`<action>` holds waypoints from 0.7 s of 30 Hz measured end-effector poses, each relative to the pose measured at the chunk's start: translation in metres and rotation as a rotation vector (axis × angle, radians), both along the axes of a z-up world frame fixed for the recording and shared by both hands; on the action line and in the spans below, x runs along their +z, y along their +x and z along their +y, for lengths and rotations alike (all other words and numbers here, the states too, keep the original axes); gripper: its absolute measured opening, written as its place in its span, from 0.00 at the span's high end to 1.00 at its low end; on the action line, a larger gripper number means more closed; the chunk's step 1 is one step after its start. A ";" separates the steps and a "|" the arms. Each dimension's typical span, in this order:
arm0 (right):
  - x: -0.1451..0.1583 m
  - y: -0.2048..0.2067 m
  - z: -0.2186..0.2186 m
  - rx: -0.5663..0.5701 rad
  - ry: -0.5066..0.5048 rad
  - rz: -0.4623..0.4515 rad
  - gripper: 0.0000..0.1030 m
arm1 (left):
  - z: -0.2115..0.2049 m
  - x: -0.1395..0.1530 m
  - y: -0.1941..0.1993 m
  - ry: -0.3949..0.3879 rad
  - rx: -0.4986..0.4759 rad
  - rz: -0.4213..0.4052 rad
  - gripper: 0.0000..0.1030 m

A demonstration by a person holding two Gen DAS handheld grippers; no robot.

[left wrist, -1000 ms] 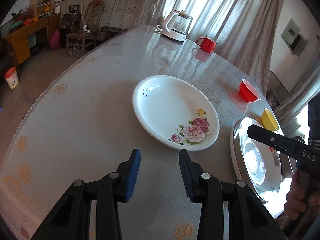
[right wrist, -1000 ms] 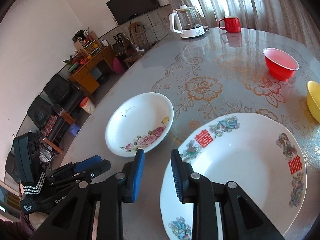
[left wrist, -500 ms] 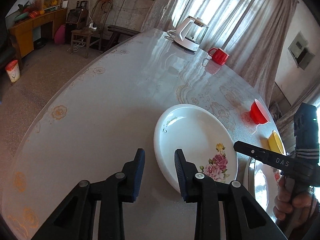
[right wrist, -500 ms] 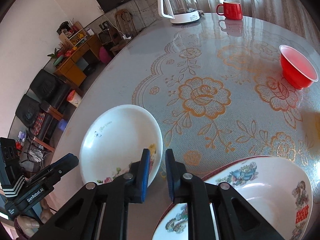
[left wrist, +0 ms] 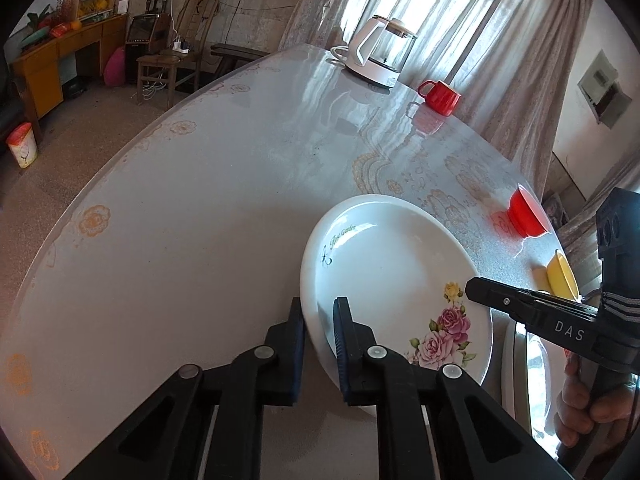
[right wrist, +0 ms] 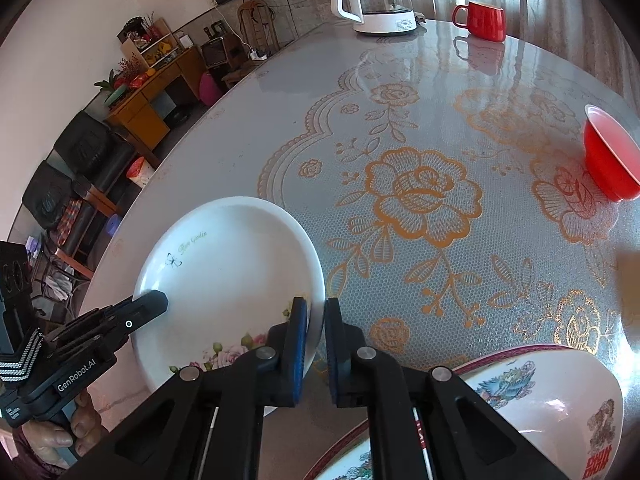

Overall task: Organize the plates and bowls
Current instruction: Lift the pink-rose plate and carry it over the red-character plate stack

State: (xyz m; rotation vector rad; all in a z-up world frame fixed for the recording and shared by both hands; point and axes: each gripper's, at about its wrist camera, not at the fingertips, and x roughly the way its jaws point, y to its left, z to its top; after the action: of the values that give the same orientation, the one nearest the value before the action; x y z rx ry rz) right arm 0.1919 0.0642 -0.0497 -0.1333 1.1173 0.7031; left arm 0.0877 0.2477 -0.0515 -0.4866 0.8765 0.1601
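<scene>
Left claw [left wrist: 320,334]: jaws drawn narrow astride the near-left rim of the rose-pattern plate [left wrist: 396,280], one finger outside the rim and one over the plate's inner slope; the pads appear to touch the rim, so the hold is judged made or all but made. Right claw [right wrist: 316,330]: jaws likewise narrow, straddling the opposite rim of the same plate [right wrist: 228,276], beside its painted roses. The plate thus lies between the two claws, held at two opposite edges, and rests on or barely above the desk [left wrist: 180,216]. The red-rimmed wedding plate [right wrist: 532,408] sits just beside the rose-pattern plate on the right claw's side, passing under that claw's body. The coming move turns on this: from the rose-pattern plate, the stacking target lies toward the right claw, so the right hand is the nearer one. Beyond the rose-pattern plate, on that same side, stand the red bowl [right wrist: 608,156] and the yellow bowl [left wrist: 562,280]; far across the desk, the glass kettle [left wrist: 378,54] and red mug [left wrist: 440,96].
</scene>
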 end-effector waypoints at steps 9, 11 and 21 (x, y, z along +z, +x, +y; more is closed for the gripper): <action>0.007 -0.006 -0.012 -0.013 0.055 0.024 0.94 | -0.002 0.005 -0.021 -0.042 0.003 -0.018 0.88; 0.008 -0.007 -0.015 -0.019 0.071 0.031 0.94 | -0.003 0.008 -0.024 -0.049 -0.005 -0.028 0.88; 0.032 -0.016 -0.045 -0.063 0.152 -0.011 0.94 | -0.023 0.041 -0.031 -0.029 -0.069 -0.100 0.88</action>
State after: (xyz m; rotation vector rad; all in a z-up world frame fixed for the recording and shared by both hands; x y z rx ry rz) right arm 0.1761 0.0196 -0.0177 0.0269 1.0489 0.7270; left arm 0.0564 0.2249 -0.0104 -0.4865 0.7972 0.0598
